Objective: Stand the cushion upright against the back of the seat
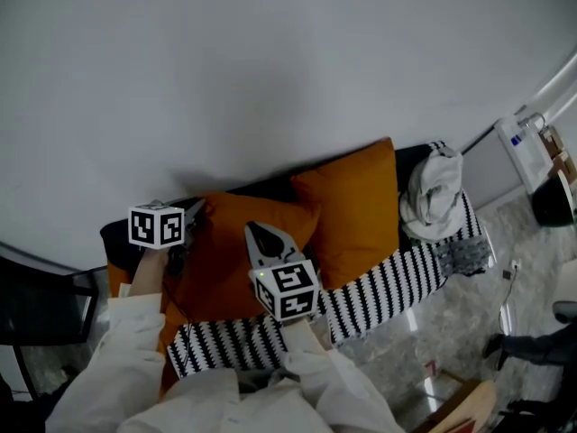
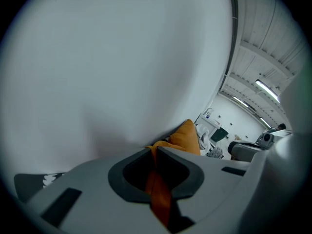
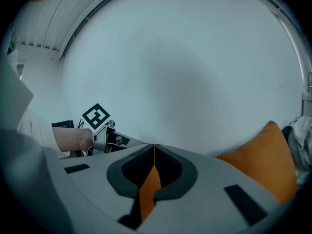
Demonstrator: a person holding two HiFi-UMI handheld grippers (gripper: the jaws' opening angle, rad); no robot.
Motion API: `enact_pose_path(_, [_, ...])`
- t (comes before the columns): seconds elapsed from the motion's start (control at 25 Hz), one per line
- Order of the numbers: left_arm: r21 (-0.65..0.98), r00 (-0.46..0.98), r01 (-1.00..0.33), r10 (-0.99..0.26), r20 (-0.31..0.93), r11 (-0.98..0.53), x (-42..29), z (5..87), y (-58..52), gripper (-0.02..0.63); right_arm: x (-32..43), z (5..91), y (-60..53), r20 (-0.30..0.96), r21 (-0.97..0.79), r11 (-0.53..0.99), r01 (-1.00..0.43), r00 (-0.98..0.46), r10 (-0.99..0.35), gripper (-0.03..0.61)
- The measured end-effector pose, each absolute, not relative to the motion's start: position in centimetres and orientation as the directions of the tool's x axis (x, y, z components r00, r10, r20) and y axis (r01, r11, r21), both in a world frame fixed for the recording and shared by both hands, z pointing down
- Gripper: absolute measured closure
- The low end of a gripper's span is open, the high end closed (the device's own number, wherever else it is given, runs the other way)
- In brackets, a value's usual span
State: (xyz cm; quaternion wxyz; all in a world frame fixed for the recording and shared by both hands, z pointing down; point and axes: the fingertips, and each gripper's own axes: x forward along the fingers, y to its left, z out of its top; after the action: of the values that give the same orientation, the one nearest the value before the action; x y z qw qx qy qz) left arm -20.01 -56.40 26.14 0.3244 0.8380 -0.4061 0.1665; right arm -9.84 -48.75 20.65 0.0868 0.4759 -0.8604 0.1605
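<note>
- A dark seat (image 1: pixel 412 158) is seen from above, set along a plain white wall (image 1: pixel 270 61).
- An orange cushion (image 1: pixel 230 264) is held over the left part of the seat, with its upper edge near the seat's back. Whether it leans on the back cannot be told.
- The left gripper (image 2: pixel 155 149) is clenched on the cushion: a fold of orange fabric is pinched between its closed jaws.
- The right gripper (image 3: pixel 154 146) is clamped on the same cushion, with a thin orange strip pressed between its jaws.
- Both grippers are placed at the cushion's upper edge, the left one near its left corner and the right one nearer its right side.
- A second orange cushion (image 1: pixel 356 210) is stood upright against the back, just beside the held one on its right.
- A white cloth bundle (image 1: pixel 433 192) is set at the seat's right end.
- A black-and-white striped throw (image 1: pixel 397 282) is draped along the seat's front.
- The person's white sleeves (image 1: pixel 135 359) are seen at the bottom edge.
</note>
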Motion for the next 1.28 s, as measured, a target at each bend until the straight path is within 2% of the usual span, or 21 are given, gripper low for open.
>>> enact_pose_path(0.8, [0.535,0.644,-0.758,-0.555,0.526,-0.372,-20.4,25.7,-56.3,0.555,-10.6,19.1,-48.5,0.26,-0.182,0.526,-0.831,-0.557,-0.789,0.565])
enact_pose_path(0.92, [0.543,0.628,-0.767,-0.576,0.523,-0.343,-21.0,25.4,-56.4,0.513,-10.8,19.0,-48.2,0.26,-0.178,0.53,-0.829,-0.559,-0.787,0.565])
enact_pose_path(0.96, [0.547,0.625,-0.767,-0.584,0.518,-0.336,-21.1,25.3,-56.5,0.408,-10.8,19.0,-48.1,0.261,-0.176,0.532,-0.829,-0.56,-0.786,0.565])
enact_pose_path(1.0, [0.552,0.626,-0.764,-0.588,0.512,-0.334,-21.3,25.1,-56.4,0.379,-10.8,19.0,-48.0,0.261,-0.174,0.533,-0.828,-0.561,-0.786,0.565])
enact_pose_path(1.28, [0.528,0.618,-0.773,-0.608,0.499,-0.351,-21.1,24.2,-55.2,0.373,-10.4,18.5,-47.5,0.255,-0.175,0.54,-0.823,-0.568,-0.782,0.565])
